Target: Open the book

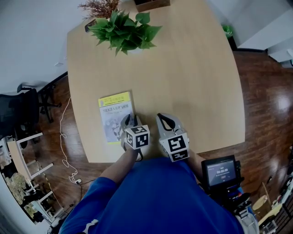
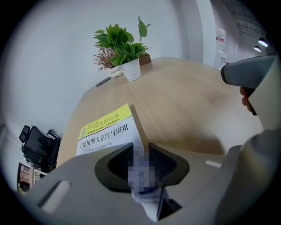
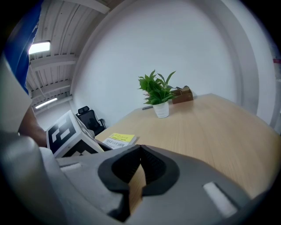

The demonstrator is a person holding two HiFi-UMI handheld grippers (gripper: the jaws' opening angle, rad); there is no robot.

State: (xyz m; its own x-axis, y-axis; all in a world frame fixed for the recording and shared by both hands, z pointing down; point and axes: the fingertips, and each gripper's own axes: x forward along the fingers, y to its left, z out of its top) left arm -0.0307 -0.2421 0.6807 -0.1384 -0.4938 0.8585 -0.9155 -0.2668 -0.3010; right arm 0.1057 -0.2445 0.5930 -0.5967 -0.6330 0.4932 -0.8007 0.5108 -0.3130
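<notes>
A closed book with a yellow band across the top of its white cover lies flat near the front left of the light wooden table. My left gripper sits at the book's near right corner. In the left gripper view the book runs in between the jaws, and my left gripper is shut on that edge. My right gripper hovers just right of it, over bare table, apart from the book. In the right gripper view its jaws are shut and hold nothing; the book lies to the left.
A potted green plant stands at the far side of the table, with a wooden box and a small dark object near it. A black office chair stands on the floor at the left. The table's front edge is right below the grippers.
</notes>
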